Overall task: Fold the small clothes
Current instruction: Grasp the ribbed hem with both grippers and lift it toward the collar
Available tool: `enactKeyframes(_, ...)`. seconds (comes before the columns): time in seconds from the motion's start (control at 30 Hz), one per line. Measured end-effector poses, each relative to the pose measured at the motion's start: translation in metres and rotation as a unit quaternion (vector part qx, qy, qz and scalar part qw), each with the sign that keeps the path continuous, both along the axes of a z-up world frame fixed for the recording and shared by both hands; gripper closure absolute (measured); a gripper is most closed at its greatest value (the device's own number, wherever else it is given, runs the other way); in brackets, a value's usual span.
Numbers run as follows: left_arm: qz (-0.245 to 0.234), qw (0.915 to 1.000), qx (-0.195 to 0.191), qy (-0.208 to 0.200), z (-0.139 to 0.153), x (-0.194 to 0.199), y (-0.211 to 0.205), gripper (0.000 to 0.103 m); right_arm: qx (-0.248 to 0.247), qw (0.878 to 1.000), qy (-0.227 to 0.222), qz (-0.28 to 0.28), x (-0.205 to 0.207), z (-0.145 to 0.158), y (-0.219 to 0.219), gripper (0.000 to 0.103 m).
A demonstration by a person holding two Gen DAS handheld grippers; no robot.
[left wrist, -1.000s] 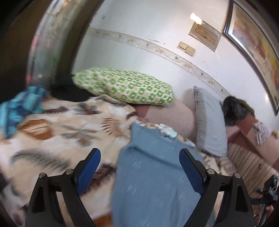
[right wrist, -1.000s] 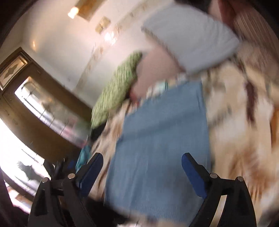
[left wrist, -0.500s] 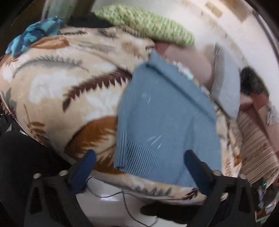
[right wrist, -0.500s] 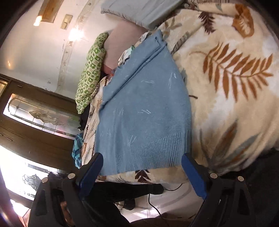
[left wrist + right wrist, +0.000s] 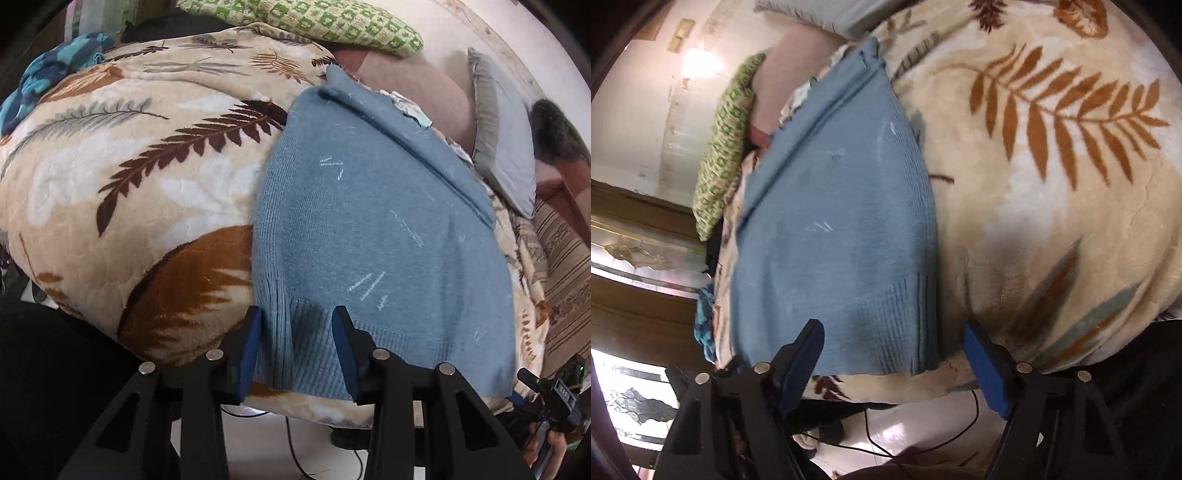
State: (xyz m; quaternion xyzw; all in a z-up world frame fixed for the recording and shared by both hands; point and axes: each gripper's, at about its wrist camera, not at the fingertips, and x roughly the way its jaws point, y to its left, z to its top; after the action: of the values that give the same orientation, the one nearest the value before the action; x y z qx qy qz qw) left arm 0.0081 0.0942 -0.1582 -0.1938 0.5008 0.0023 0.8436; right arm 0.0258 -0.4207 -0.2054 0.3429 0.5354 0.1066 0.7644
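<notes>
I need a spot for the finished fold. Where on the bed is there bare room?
Free: the leaf-print blanket between the blue sweater and the turquoise cloth, and the wide stretch on the sweater's other side, seen from the right wrist. Crowded: the head end, with the green pillow, pink pillow and grey pillow.

Leaf-print blanket (image 5: 147, 192) (blue sweater (image 5: 369, 229) atop)

A soft blue knitted sweater (image 5: 369, 229) lies flat on the leafy blanket (image 5: 129, 192) — ribbed bottom edge at the bed's edge.

Home bedroom: blanket (image 5: 122, 192), pillows (image 5: 317, 22).
</notes>
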Motion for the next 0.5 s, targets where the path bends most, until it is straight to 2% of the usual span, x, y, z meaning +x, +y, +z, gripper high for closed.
enactKeyframes(0.07, 0.003, 0.9999, 0.015, 0.005, -0.002, 0.001, 0.000, 0.086, -0.013, 1.000, 0.005, 0.003, 0.001, -0.003, 0.002, 0.038)
enactKeyframes(0.1, 0.006, 0.9997, 0.023, 0.008, -0.002, 0.001, 0.001, 0.092, -0.016, 1.000, 0.008, 0.004, 0.001, -0.003, 0.003, 0.056)
enactKeyframes(0.13, 0.008, 0.9997, 0.023, 0.009, -0.001, 0.001, 0.003, 0.096, -0.014, 1.000, 0.013, 0.006, 0.001, -0.004, 0.003, 0.085)
enactKeyframes(0.17, 0.008, 0.9997, 0.022, 0.010, -0.002, 0.001, 0.005, 0.097, -0.011, 1.000, 0.018, 0.006, 0.000, -0.005, 0.003, 0.091)
enactKeyframes(0.33, 0.000, 0.9997, 0.024, 0.002, 0.005, -0.002, 0.006, 0.098, 0.012, 1.000, 0.009, 0.006, -0.006, 0.002, 0.006, 0.094)
enactKeyframes(0.43, 0.003, 0.9999, 0.010, -0.008, 0.013, -0.007, 0.012, 0.098, 0.041, 0.999, -0.011, -0.002, -0.006, 0.015, 0.000, 0.094)
enactKeyframes(0.5, 0.005, 1.0000, 0.001, 0.003, 0.008, -0.004, 0.015, 0.098, 0.045, 0.999, -0.016, -0.005, -0.002, 0.016, -0.005, 0.094)
